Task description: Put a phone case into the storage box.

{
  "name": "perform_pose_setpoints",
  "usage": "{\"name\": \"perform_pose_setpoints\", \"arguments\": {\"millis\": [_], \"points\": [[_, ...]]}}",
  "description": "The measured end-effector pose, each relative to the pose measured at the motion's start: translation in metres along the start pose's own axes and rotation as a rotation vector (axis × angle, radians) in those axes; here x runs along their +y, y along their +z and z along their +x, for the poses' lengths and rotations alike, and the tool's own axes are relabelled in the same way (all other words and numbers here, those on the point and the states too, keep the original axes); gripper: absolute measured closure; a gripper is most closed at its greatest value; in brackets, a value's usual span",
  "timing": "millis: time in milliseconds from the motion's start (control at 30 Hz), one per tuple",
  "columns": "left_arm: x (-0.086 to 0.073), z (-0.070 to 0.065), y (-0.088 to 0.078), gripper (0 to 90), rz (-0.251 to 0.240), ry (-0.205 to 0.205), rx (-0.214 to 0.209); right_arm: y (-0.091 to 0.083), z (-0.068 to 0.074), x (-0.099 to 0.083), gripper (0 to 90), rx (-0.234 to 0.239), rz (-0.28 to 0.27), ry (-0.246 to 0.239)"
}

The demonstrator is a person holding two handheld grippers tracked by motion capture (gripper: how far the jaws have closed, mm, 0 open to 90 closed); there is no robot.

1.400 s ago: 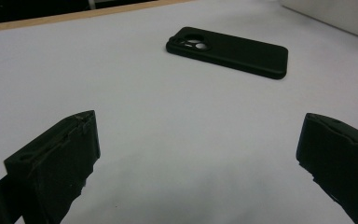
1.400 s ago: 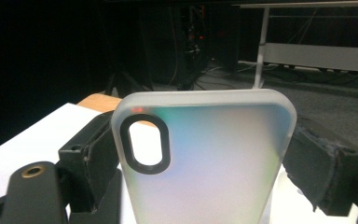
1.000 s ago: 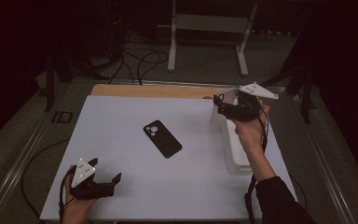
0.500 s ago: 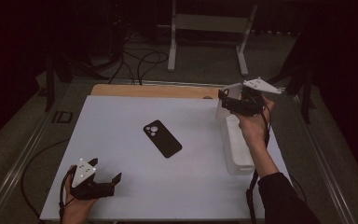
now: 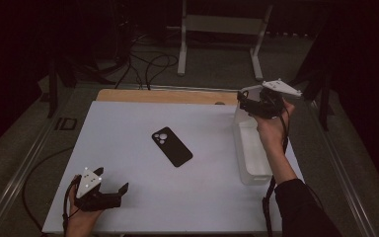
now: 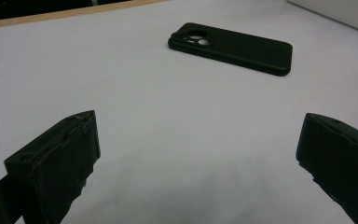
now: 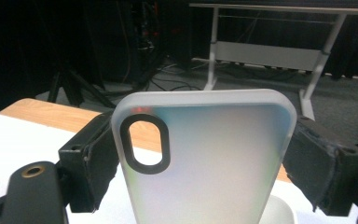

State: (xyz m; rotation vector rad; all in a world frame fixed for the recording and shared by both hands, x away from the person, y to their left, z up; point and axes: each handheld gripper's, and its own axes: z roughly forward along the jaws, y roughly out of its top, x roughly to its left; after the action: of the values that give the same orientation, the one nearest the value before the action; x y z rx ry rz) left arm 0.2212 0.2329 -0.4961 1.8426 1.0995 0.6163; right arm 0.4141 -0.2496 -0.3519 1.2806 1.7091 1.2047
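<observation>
A frosted, see-through phone case (image 7: 205, 158) with an oval camera hole stands upright between the black jaws of my right gripper (image 7: 200, 161), which is shut on its two long edges. From above, that gripper (image 5: 250, 102) hangs over the far end of a white bin (image 5: 243, 163). A black phone (image 5: 172, 146) lies face down mid-table, camera end towards the back; the left gripper view shows the phone (image 6: 233, 46) ahead on the white surface. My left gripper (image 5: 120, 195) rests near the front left edge, open, with nothing between its jaws (image 6: 198, 154).
The white tabletop (image 5: 128, 128) ends in a wooden strip (image 5: 163, 96) at the back. The long white bin runs along the right side, its wall (image 6: 340, 14) also in the left gripper view. Cables and a white stand's legs (image 5: 222, 44) sit on the floor beyond.
My right gripper has drifted a little to the right and towards the back with the case in it. The left gripper and the phone have stayed put.
</observation>
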Motion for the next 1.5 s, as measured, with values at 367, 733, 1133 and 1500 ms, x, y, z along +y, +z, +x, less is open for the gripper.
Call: {"name": "perform_pose_setpoints", "arguments": {"millis": [367,733,1133,1500], "points": [[0.000,0.001,0.000,0.0,0.000,-0.003,0.003,0.015,-0.014,-0.005,16.6,-0.096,0.019,0.001],[-0.001,0.002,0.000,0.0,-0.002,-0.009,0.001,0.030,-0.025,-0.014,16.7,-0.121,0.047,0.030],[-0.001,0.002,-0.002,0.0,-0.006,-0.013,0.004,0.048,-0.028,-0.025,16.7,-0.135,0.089,0.051],[-0.001,0.003,-0.002,0.0,-0.008,-0.019,0.003,0.065,-0.032,-0.035,16.6,-0.156,0.148,0.083]]}}
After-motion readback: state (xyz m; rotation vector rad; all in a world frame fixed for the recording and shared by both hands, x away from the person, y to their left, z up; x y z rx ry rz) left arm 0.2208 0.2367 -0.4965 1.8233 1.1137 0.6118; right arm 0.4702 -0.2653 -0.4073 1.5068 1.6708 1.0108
